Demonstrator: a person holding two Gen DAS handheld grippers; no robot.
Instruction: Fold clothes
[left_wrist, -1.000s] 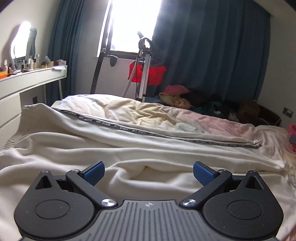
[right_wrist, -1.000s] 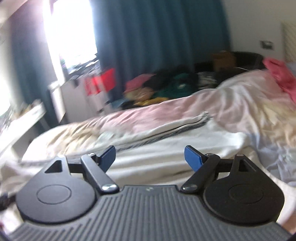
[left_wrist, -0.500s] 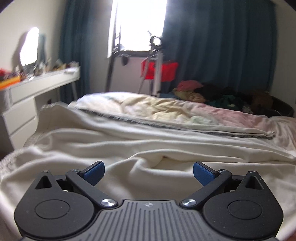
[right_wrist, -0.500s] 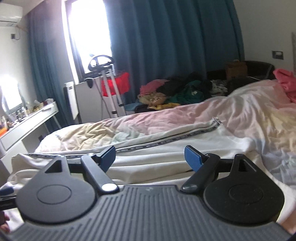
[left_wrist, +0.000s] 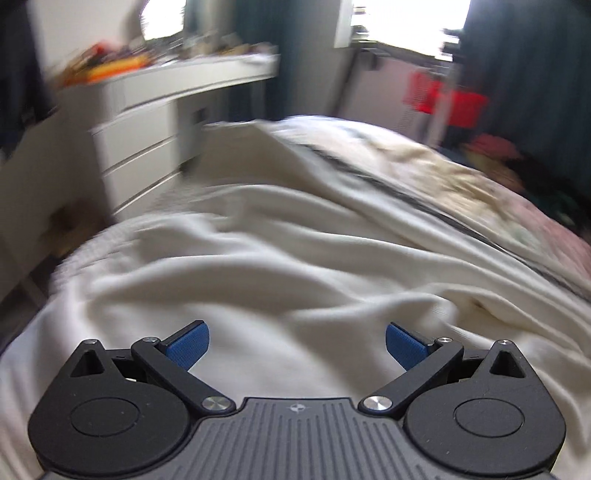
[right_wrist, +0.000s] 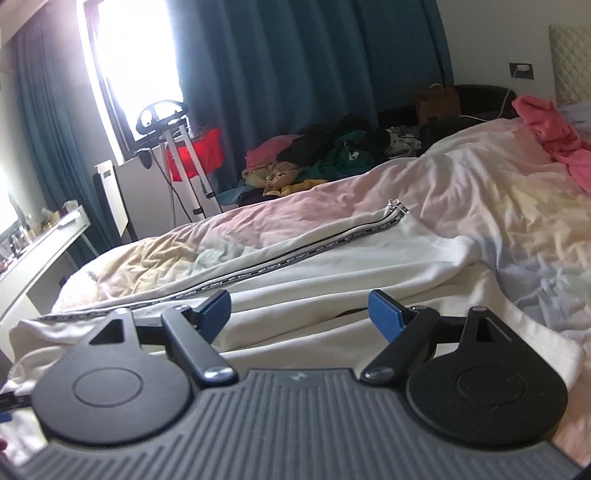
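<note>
A cream-white garment (right_wrist: 332, 266) with a dark patterned stripe (right_wrist: 295, 254) along its edge lies spread across the bed. It also shows, blurred, in the left wrist view (left_wrist: 295, 266). My left gripper (left_wrist: 297, 345) is open and empty, low over the garment's left part. My right gripper (right_wrist: 300, 312) is open and empty, just above the garment's near edge.
A pale pink and cream duvet (right_wrist: 461, 192) covers the bed. A pink cloth (right_wrist: 546, 129) lies at the far right. A white dresser (left_wrist: 147, 122) stands left of the bed. A heap of clothes (right_wrist: 314, 162), a red item on a stand (right_wrist: 195, 155) and teal curtains (right_wrist: 295, 74) are behind.
The left gripper has swung left and tilted down toward the garment's left end, and its view is blurred. The right gripper has shifted slightly. Both stay open.
</note>
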